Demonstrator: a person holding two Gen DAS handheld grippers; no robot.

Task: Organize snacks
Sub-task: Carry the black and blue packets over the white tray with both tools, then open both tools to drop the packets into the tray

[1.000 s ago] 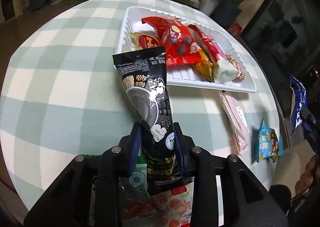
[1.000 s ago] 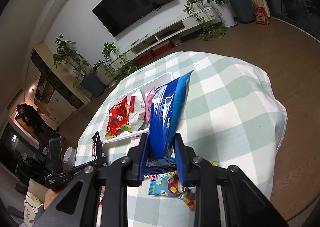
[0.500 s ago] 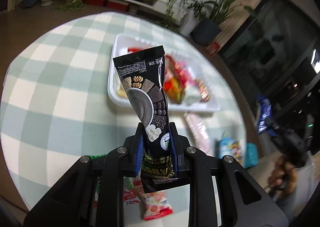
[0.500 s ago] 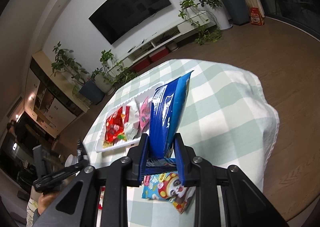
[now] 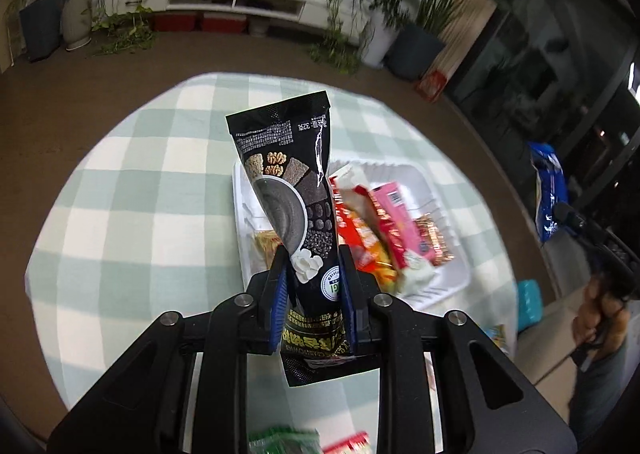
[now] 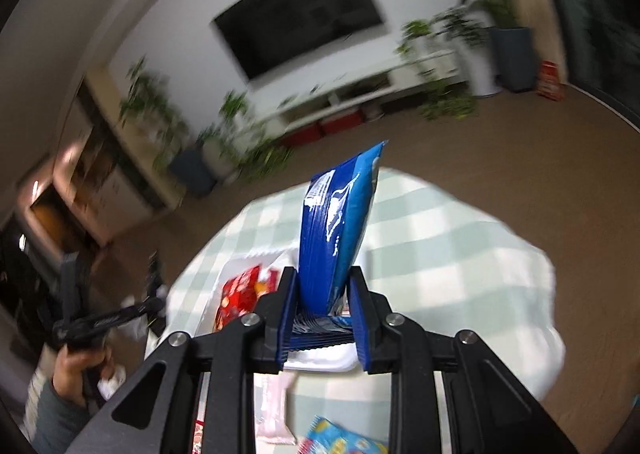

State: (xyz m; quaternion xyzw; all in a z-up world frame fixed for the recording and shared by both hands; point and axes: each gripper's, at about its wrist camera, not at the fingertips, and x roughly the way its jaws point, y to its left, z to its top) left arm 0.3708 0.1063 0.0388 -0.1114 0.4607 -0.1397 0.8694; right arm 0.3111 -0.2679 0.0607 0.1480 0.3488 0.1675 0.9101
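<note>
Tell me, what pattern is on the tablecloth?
Pale green and white checks on the tablecloth, clearest from the left wrist view.

One white tray [image 5: 448,286] sits on one counter [image 5: 132,213] under a green-and-white checked cloth. Two packets are held up in the air: one black pouch [image 5: 298,209] and one blue packet [image 6: 340,221]. In the tray, at least five packets can be counted, though the overlapping pile hides the exact number. Off the tray, the right wrist view shows one pink packet [image 6: 272,410] and one light-blue packet [image 6: 344,440] lying on the counter.
</note>
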